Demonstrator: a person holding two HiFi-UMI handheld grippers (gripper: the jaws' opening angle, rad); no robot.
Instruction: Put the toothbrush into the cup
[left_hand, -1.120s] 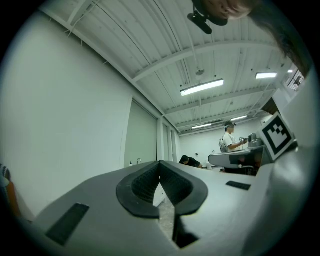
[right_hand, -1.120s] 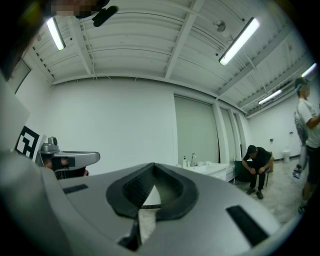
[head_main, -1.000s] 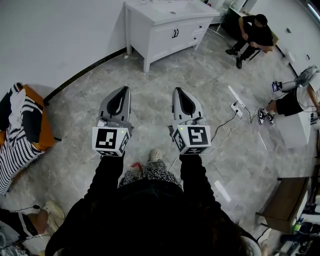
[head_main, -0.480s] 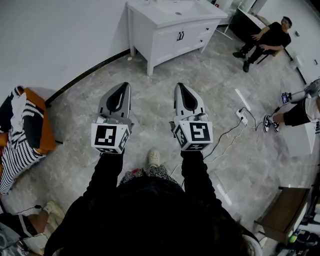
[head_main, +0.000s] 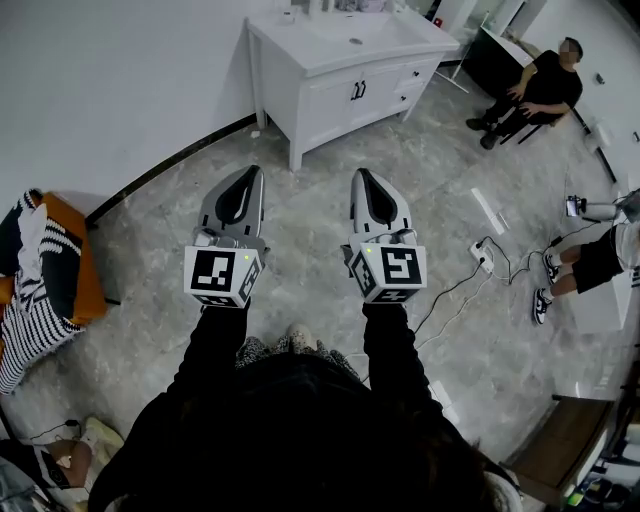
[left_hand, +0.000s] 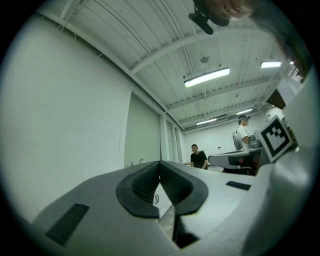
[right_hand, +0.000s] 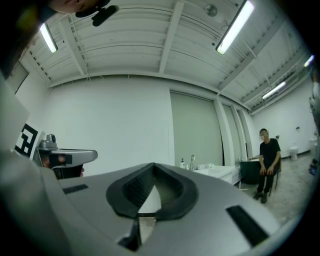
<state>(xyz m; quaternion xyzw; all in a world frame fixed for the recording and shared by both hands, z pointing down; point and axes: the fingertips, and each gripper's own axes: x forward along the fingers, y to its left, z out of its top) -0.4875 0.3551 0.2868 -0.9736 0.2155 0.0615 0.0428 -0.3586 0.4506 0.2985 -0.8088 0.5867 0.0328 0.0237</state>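
**Vanity ahead, both claws empty and well short of it**

The left gripper (head_main: 246, 174) has its jaws together with nothing between them, and it points across bare floor toward the left front corner of the white vanity (head_main: 330, 85). The right gripper (head_main: 359, 177) is held alongside it, also closed and empty, and aims at the cabinet front. Neither the toothbrush nor the cup can be made out. Only a few small items (head_main: 318, 8) show along the counter's back edge, beside the faucet (right_hand: 192, 161) and a bottle (right_hand: 182, 163), so the brush's long axis cannot be read. Whatever the task needs probably lies ahead on that counter, well apart from both claws. The right gripper looks slightly nearer the basin (head_main: 355, 28).
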